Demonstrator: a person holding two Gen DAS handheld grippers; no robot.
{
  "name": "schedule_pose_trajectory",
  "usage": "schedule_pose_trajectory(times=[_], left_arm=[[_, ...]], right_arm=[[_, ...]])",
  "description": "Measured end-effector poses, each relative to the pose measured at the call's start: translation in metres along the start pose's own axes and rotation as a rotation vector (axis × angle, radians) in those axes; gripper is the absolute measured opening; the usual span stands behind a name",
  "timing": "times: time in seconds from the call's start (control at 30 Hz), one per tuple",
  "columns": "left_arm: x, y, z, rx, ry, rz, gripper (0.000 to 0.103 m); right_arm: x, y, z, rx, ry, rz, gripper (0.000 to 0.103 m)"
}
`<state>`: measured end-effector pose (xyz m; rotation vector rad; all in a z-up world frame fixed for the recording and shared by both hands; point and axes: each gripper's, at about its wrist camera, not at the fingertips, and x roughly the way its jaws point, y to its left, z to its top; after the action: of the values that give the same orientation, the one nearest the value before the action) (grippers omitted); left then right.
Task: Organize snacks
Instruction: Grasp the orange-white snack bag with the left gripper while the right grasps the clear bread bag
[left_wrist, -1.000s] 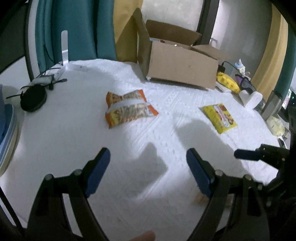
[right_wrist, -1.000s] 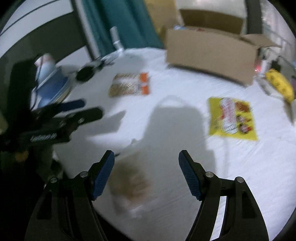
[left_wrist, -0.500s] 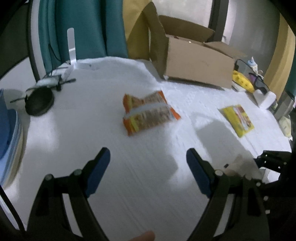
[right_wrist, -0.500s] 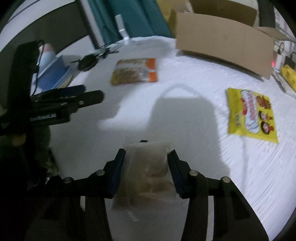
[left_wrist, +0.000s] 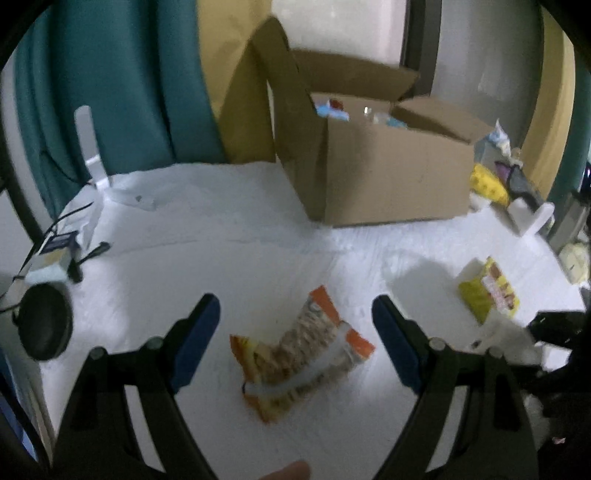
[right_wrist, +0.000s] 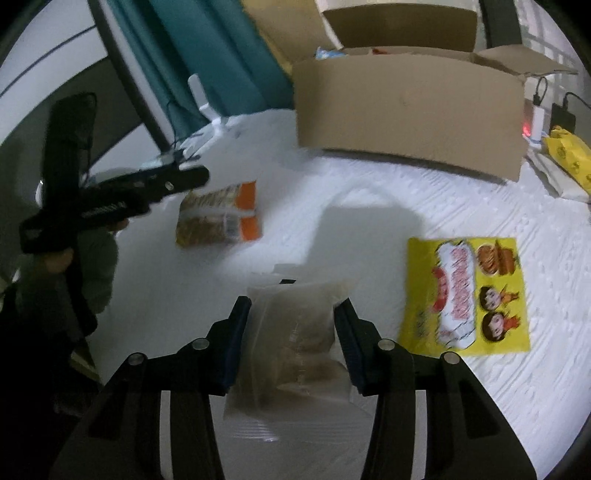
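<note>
My left gripper (left_wrist: 293, 310) is open above the white table (left_wrist: 221, 229). An orange snack pack (left_wrist: 303, 354) lies flat on the table in the gap between its fingers, which do not touch it. My right gripper (right_wrist: 292, 306) is shut on a clear bag of brown snacks (right_wrist: 295, 332), with a blue pad pressing each side. A yellow snack pack (right_wrist: 469, 295) lies flat to the right of that gripper. The open cardboard box (right_wrist: 406, 110) stands at the back with several packets inside. In the right wrist view the left gripper (right_wrist: 147, 188) hovers beside the orange pack (right_wrist: 221, 214).
A black round object (left_wrist: 44, 321) and cables lie at the table's left edge, near a white upright stand (left_wrist: 90, 147). Right of the box are a yellow bag (right_wrist: 569, 155) and a charger with a red light (right_wrist: 535, 122). Teal curtains (left_wrist: 110, 92) hang behind.
The right gripper closed on the clear bag and still holds it. The left gripper moved forward, so the orange pack now lies between its fingers and the box looks nearer.
</note>
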<state>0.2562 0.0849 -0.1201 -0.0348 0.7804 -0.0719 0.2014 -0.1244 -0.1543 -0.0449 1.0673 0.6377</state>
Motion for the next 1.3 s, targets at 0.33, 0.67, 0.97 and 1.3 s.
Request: schedule_pose_trajectory(times=[0.33, 0.67, 0.97, 1.3], left_arm=[[0.020, -0.028, -0.025, 0.147, 0.130, -0.051, 0.085], [-0.012, -0.030, -0.040, 0.099, 0.149, -0.109, 0.085], [-0.016, -0.050, -0.061, 0.182, 0.220, -0.129, 0.085], [0.008, -0.053, -0.061, 0.170, 0.258, -0.121, 0.064]], right_arm=[[-0.006, -0.018, 0.004, 0.044, -0.031, -0.029, 0.049], [-0.015, -0.014, -0.002, 0.055, -0.048, -0.031, 0.049], [-0.021, -0.010, -0.005, 0.062, -0.065, -0.030, 0.049], [-0.033, -0.013, -0.003, 0.062, -0.091, -0.042, 0.049]])
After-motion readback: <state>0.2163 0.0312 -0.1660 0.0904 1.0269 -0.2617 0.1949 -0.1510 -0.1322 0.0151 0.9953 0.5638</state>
